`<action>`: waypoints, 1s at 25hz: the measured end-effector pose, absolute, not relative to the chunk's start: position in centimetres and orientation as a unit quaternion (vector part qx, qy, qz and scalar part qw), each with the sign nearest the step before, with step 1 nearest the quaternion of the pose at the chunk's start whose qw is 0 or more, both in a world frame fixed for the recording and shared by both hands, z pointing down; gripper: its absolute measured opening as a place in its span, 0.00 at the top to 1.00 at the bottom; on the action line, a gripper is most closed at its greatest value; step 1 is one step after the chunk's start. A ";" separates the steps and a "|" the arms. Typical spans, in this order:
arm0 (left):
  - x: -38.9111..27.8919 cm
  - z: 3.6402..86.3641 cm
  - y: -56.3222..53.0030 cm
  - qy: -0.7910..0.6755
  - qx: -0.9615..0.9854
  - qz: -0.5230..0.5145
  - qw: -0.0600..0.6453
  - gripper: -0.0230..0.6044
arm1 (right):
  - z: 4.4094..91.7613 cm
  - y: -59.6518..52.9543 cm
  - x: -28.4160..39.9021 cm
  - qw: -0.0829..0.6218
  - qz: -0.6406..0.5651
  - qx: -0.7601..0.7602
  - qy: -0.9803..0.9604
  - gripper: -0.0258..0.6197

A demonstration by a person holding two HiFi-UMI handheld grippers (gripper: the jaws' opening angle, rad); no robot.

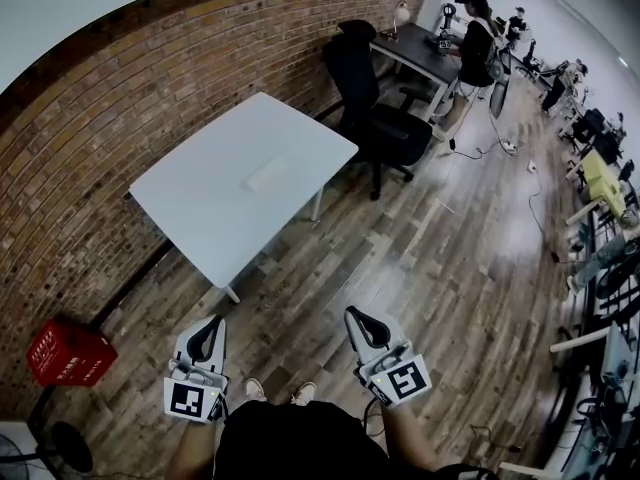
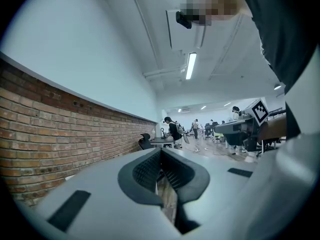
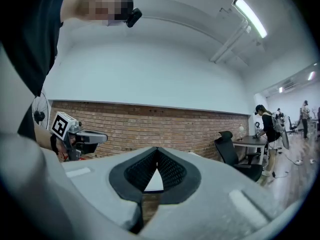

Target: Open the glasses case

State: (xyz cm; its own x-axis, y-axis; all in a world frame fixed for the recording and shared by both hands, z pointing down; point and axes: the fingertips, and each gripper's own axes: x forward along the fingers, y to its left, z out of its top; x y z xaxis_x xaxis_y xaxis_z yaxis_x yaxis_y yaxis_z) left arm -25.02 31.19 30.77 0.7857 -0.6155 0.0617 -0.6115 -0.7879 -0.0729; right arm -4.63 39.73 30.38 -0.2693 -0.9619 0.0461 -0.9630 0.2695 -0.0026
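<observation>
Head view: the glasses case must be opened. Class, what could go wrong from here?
1. The glasses case is pale on the white table and hard to make out, so a grasp could miss.
2. The left gripper and right gripper are shut, short of the table; unopened, they could shove the case away.
</observation>
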 end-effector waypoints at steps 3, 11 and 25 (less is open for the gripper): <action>-24.1 31.0 32.0 0.327 -0.944 -0.043 0.026 0.95 | 30.9 41.0 -3.5 0.018 0.017 0.606 -0.795 0.95; -21.9 31.2 33.5 0.329 -0.943 -0.040 0.028 0.95 | 32.9 44.2 0.2 0.014 0.037 0.624 -0.781 0.95; -15.8 34.1 26.7 0.302 -0.952 -0.043 0.005 0.95 | 35.3 39.5 4.7 0.033 0.061 0.638 -0.767 0.95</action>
State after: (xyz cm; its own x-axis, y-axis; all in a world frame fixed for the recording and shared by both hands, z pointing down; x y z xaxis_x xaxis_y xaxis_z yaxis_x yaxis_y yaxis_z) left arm -15.81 26.72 34.12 0.8143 -0.5751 0.0787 -0.5743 -0.8179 -0.0344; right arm 4.70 39.54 35.32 -0.1840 -0.9745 0.1288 -0.9826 0.1788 -0.0506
